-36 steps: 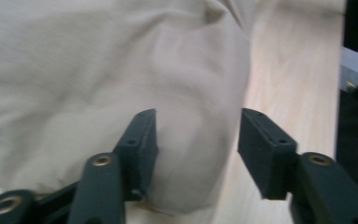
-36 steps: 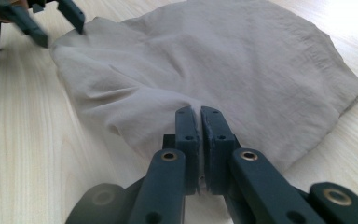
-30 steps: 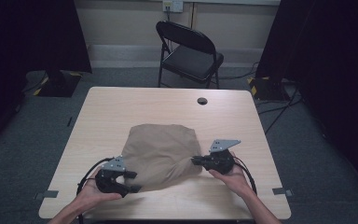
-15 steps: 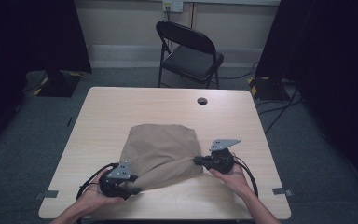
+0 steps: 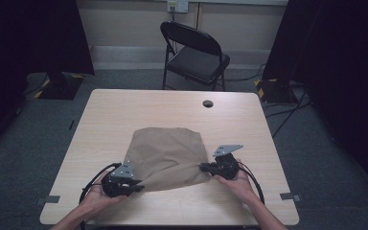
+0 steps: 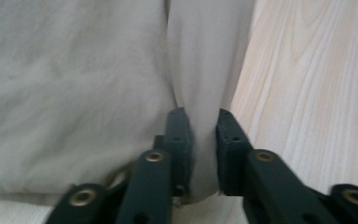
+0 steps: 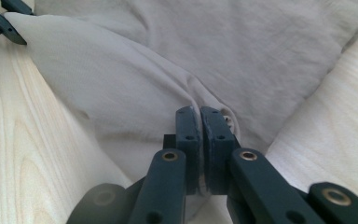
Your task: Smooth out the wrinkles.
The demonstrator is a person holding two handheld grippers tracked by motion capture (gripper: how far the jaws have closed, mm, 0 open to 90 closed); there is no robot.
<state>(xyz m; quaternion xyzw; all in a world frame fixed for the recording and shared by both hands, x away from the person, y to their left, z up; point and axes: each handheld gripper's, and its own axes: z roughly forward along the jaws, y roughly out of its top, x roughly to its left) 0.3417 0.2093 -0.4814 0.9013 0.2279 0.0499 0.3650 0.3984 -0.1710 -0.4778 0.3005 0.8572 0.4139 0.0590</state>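
A tan cloth [image 5: 165, 153] lies crumpled on the pale wooden table [image 5: 148, 108]. My left gripper [image 5: 139, 188] is at its near left corner. Its jaws have just been closing, and in the left gripper view the left gripper [image 6: 204, 119] pinches a fold of the cloth [image 6: 74, 84] between its pads. My right gripper [image 5: 203, 167] is shut on the near right corner. In the right gripper view the right gripper [image 7: 199, 112] clamps a bunched edge of the cloth [image 7: 242, 51], and the left gripper's tips [image 7: 2, 18] show at the far corner. The near hem runs taut between both grippers.
A black folding chair [image 5: 196, 52] stands behind the table's far edge. A round cable hole [image 5: 207, 103] sits in the tabletop near that edge. Bare wood surrounds the cloth on all sides. Cables trail from both grippers toward the near edge.
The left gripper's jaws have closed onto the cloth's near left corner. The near hem is now drawn straighter between the two grippers. The right gripper has held its grip.
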